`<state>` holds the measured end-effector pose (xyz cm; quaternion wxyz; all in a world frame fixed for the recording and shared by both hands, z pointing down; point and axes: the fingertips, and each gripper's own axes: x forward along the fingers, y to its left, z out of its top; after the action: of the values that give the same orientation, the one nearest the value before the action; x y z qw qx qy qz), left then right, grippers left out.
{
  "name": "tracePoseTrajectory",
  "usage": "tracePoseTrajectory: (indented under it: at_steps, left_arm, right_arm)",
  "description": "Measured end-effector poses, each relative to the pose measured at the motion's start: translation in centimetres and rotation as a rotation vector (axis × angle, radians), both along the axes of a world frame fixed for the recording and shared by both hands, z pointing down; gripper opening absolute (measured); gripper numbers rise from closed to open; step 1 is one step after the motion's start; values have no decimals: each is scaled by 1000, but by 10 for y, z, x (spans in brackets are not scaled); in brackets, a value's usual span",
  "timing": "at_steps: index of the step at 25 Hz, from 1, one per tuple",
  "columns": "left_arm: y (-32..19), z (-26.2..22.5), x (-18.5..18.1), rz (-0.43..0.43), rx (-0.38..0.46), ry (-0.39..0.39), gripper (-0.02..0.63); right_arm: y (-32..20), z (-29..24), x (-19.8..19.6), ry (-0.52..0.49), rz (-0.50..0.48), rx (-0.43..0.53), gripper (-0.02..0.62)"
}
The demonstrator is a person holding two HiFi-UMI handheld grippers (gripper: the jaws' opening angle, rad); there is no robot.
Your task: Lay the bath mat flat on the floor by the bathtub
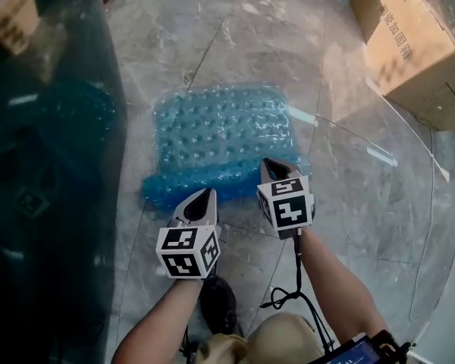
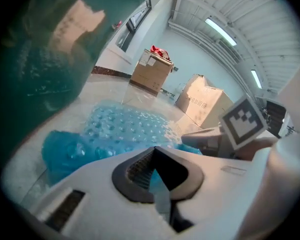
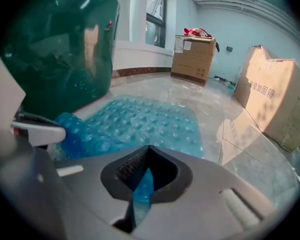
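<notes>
A translucent blue bath mat point(image 1: 221, 135) with a bubbled surface lies on the marble floor beside the dark green bathtub point(image 1: 45, 165). Its far part is spread out, while its near edge is bunched and folded at the left point(image 1: 163, 190). My left gripper point(image 1: 205, 197) is shut on that near edge, and a strip of the blue mat point(image 2: 155, 176) shows between its jaws. To its right, my right gripper point(image 1: 273, 165) is also shut on the near edge, with the mat point(image 3: 142, 189) pinched between its jaws.
Cardboard boxes point(image 1: 409, 36) stand at the far right on the glossy marble floor point(image 1: 349, 196). Another box point(image 3: 192, 54) with red cloth on top stands at the back wall. The person's shoe point(image 1: 218, 302) is just behind the grippers.
</notes>
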<state>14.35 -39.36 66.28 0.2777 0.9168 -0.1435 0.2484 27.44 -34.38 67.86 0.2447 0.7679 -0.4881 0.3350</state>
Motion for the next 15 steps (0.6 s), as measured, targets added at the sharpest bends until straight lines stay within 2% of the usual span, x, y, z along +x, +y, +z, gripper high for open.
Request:
tracePoseTrajectory:
  at_steps: [3, 6, 11, 13, 15]
  left_arm:
    - [-2, -16, 5, -27, 7, 7, 6]
    - [-9, -13, 3, -85, -29, -46, 6]
    - [-5, 16, -17, -101, -15, -154, 6]
    - [5, 25, -26, -95, -3, -166, 6]
    - [16, 28, -32, -67, 27, -172, 5]
  right_arm:
    - [23, 1, -17, 12, -24, -33, 9]
    - [48, 7, -41, -12, -39, -47, 9]
    - [77, 13, -64, -49, -55, -24, 9]
    - [86, 11, -72, -91, -64, -6, 9]
    - [86, -6, -70, -94, -64, 54, 9]
